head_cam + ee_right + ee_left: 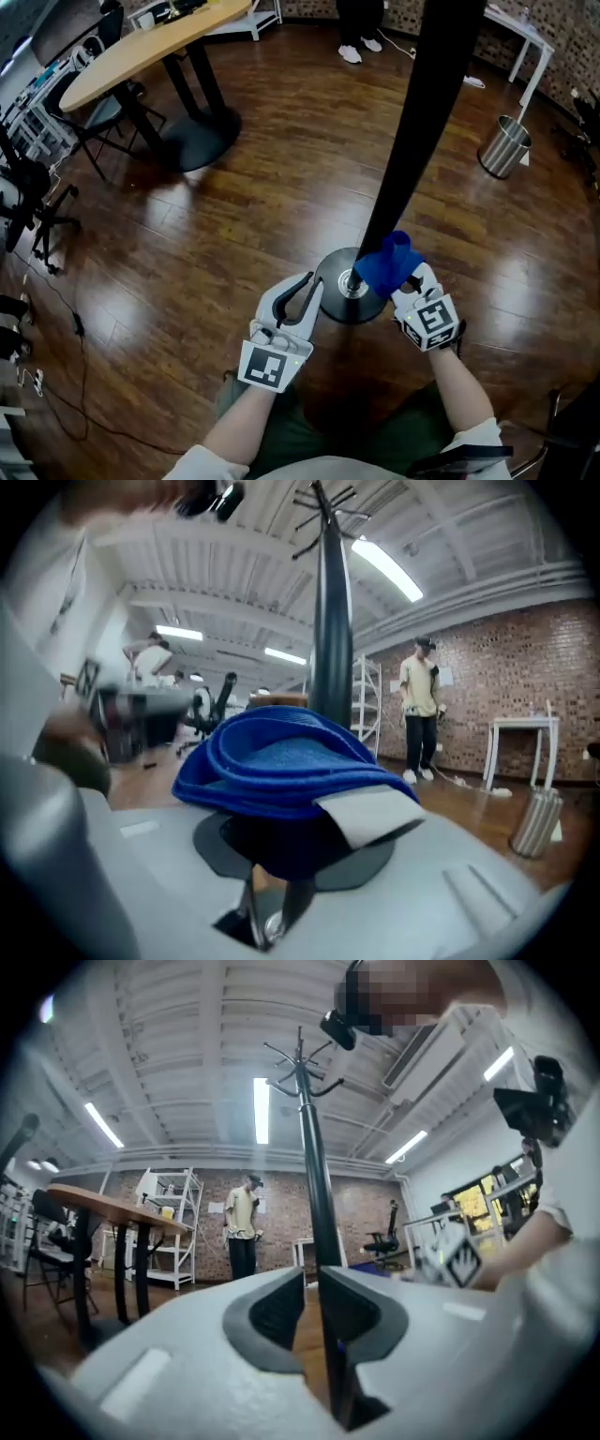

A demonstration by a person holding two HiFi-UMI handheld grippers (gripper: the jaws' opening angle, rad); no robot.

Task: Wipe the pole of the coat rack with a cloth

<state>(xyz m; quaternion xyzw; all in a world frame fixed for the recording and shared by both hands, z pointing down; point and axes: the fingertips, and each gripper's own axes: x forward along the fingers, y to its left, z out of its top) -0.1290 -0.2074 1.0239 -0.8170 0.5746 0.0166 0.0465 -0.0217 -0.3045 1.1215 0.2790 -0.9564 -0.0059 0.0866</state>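
Note:
The coat rack's black pole (412,141) runs down to its round metal base (336,302) on the wood floor. A folded blue cloth (386,262) is pressed against the pole just above the base, with my right gripper (409,278) shut on it. In the right gripper view the cloth (281,761) bulges over the jaws and the pole (331,621) rises right behind it. My left gripper (309,281) hovers at the base's left edge, empty. Its jaws stand a narrow gap apart (310,1283), through which the pole (314,1194) shows beyond.
A round wooden table (150,42) on a black pedestal stands at the back left, with office chairs (94,117) and cables beside it. A metal bin (504,145) and a white table (525,37) are at the right. A person's feet (361,49) are at the far end.

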